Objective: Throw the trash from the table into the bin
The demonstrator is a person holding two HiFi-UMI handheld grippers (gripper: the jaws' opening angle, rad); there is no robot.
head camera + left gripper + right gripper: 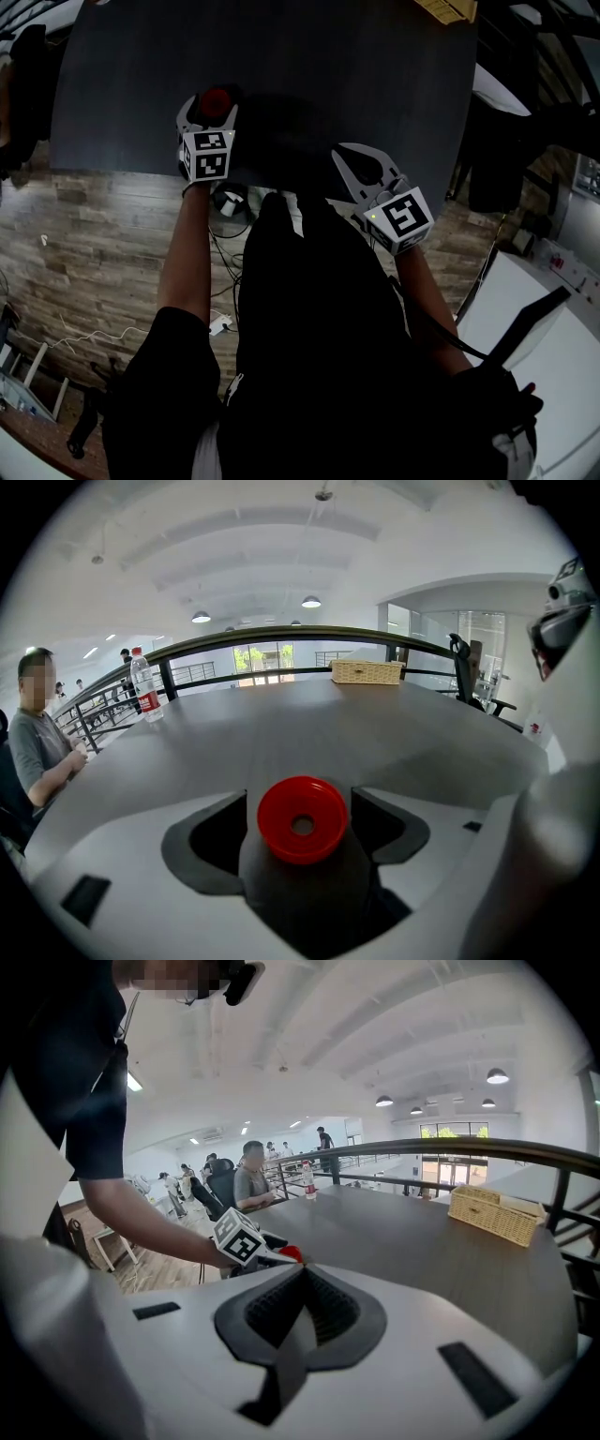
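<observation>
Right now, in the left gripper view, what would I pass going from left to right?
Seated person → water bottle → red cap → wicker basket → chair.

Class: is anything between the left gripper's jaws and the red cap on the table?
Nothing visible. The red cap lies on the table between the open jaws of the left gripper, gaps either side.
</observation>
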